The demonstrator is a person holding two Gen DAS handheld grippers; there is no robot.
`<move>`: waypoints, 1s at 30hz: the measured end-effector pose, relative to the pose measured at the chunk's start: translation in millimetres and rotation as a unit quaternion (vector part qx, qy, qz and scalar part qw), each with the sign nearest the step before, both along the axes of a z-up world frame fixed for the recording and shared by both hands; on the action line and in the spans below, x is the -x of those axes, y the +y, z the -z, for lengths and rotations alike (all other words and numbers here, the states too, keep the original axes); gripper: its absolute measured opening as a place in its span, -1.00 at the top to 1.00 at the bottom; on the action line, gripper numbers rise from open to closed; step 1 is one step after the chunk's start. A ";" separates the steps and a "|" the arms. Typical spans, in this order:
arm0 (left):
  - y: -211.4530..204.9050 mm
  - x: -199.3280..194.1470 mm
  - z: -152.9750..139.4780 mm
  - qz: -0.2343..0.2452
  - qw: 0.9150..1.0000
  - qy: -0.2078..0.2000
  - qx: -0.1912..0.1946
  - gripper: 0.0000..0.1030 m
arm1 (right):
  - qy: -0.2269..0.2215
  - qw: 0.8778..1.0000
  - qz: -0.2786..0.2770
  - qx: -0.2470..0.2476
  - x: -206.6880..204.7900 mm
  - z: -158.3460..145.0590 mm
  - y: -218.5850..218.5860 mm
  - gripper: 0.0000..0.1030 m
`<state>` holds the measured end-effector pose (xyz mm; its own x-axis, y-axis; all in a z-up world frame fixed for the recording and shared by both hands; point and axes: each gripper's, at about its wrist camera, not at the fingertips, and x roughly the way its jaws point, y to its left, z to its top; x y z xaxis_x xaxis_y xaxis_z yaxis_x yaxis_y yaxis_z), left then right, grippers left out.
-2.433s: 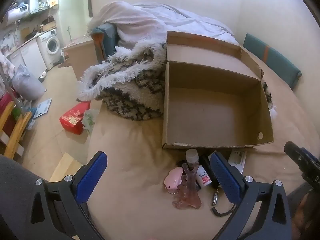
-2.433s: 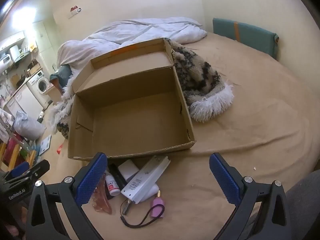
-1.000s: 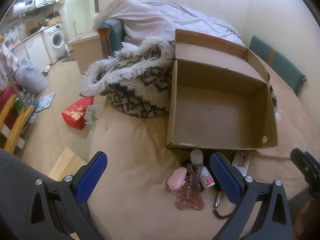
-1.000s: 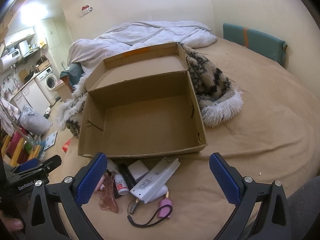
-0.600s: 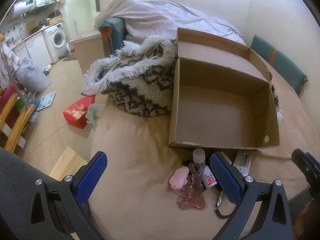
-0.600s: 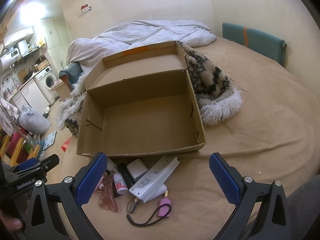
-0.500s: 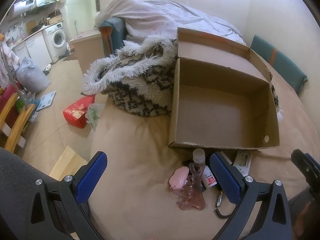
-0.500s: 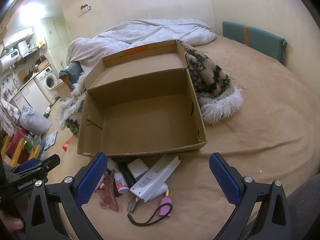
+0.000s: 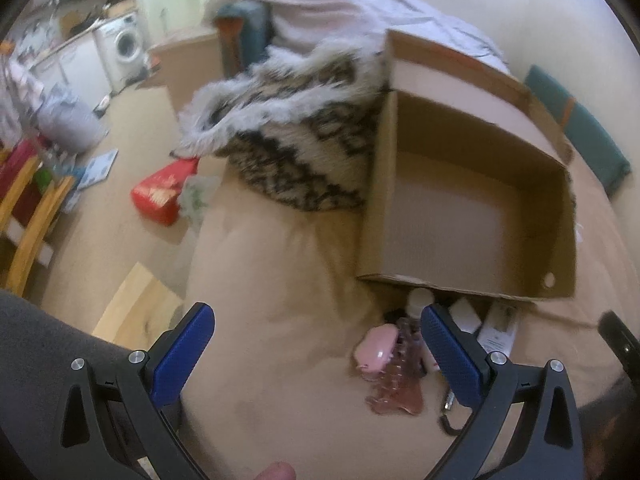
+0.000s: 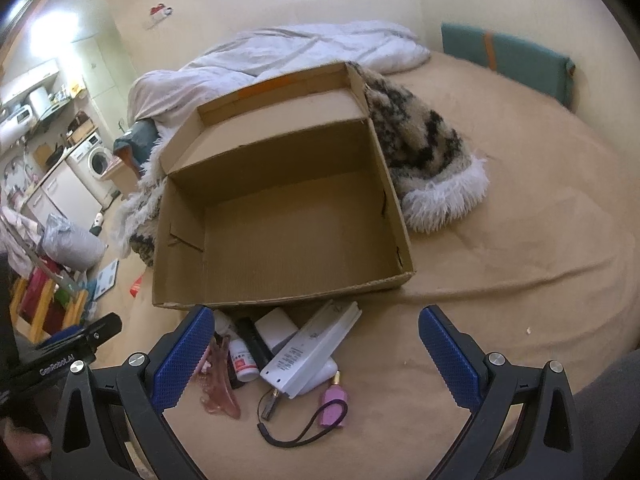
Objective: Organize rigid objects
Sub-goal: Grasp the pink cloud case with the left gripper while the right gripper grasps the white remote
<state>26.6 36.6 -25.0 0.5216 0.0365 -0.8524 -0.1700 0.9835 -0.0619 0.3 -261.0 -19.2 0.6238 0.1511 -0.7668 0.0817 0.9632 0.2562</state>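
Around the bed (image 10: pixel 500 248) with its tan cover, a furry black-and-white blanket (image 10: pixel 424 152) and a white duvet (image 10: pixel 304 48) lie at its far side, a teal cushion (image 10: pixel 508 60) against the wall, and a washing machine (image 10: pixel 98 158) and red bag (image 9: pixel 160 196) off its left edge.

Cardboard box (image 10: pixel 280 216) ahead: plain brown, orange strip on lid. Fleece (image 10: pixel 424 152) beside it: cream-black blotches, white fringe. Clip (image 10: pixel 218 384) near left pad: translucent pink. Plug (image 10: pixel 334 396): mauve, black cord. Gripper pads (image 10: pixel 182 354): blue, dimpled.
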 end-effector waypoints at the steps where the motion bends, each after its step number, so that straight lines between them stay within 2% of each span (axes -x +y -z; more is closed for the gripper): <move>1: 1.7 -2.9 1.7 -0.002 1.000 0.007 0.000 -0.99 | 0.008 1.000 0.003 -0.009 -2.6 2.0 -3.5 -1.00; 5: 0.1 -13.8 11.3 0.006 0.999 0.035 -0.008 -0.95 | 0.039 0.998 0.011 -0.041 -11.9 11.0 -15.1 -1.00; 8: -4.9 -25.7 29.2 0.020 0.997 0.078 0.001 -0.72 | 0.064 0.996 0.014 -0.061 -16.9 20.0 -20.5 -1.00; 12: -14.5 -43.6 70.3 0.041 0.986 0.157 0.034 -0.25 | 0.091 0.993 0.024 -0.077 -16.6 31.7 -25.3 -1.00; 14: -16.9 -49.6 86.7 0.048 0.979 0.184 0.075 -0.22 | 0.097 0.992 0.027 -0.079 -15.9 34.5 -27.1 -1.00; 15: -19.0 -51.5 89.9 0.053 0.978 0.188 0.080 -0.15 | 0.099 0.992 0.028 -0.079 -15.7 35.3 -27.2 -1.00; 20: -37.2 -61.5 103.2 0.095 0.971 0.209 0.067 -0.07 | 0.107 0.990 0.035 -0.086 -14.7 38.8 -30.3 -1.00; 21: -39.6 -62.3 105.9 0.099 0.971 0.211 0.061 0.03 | 0.109 0.990 0.035 -0.086 -14.5 39.5 -30.0 -1.00; 24: -40.3 -62.2 109.0 0.099 0.970 0.213 0.054 0.05 | 0.114 0.989 0.030 -0.087 -14.4 41.5 -27.9 -1.00; 26: -41.5 -62.8 109.8 0.104 0.970 0.216 0.048 0.14 | 0.117 0.989 0.028 -0.085 -14.6 42.8 -26.8 -1.00; 30: -53.8 -75.1 126.2 0.120 0.967 0.224 0.020 0.15 | 0.127 0.987 0.029 -0.088 -16.3 46.6 -26.2 -1.00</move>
